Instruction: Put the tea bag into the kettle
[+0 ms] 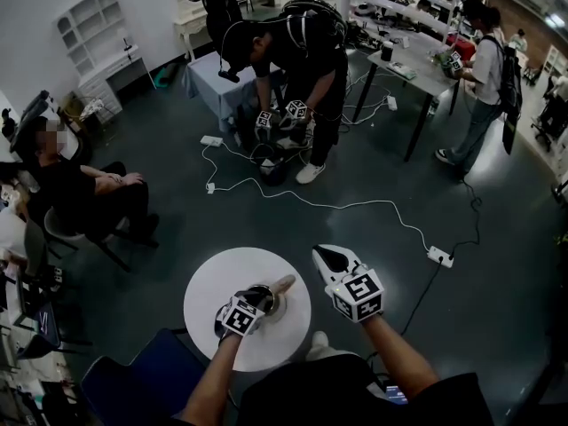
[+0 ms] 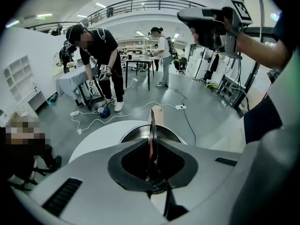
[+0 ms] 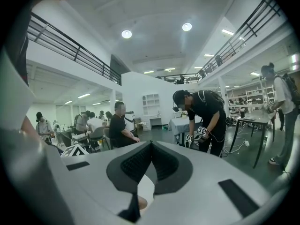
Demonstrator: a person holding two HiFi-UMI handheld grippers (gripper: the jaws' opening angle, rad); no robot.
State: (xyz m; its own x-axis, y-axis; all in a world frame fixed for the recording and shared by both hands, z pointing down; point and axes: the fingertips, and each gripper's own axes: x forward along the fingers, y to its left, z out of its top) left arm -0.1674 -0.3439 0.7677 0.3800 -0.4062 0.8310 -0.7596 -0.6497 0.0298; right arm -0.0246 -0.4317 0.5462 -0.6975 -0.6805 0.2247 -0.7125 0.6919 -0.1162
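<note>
With your left gripper's (image 1: pixel 257 302) jaws clamped on the tea bag (image 2: pixel 151 137) just above the kettle's (image 2: pixel 132 135) open mouth, and your right gripper's (image 1: pixel 327 259) jaws together, empty, raised beside it, a tilted release may snag the bag on the rim.

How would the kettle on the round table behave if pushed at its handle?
The kettle looks like stiff metal, so it would probably not dent. Its wooden handle sticks out sideways, so a push there would likely turn it rather than tip it. The white table looks smooth, so it may slide.
</note>
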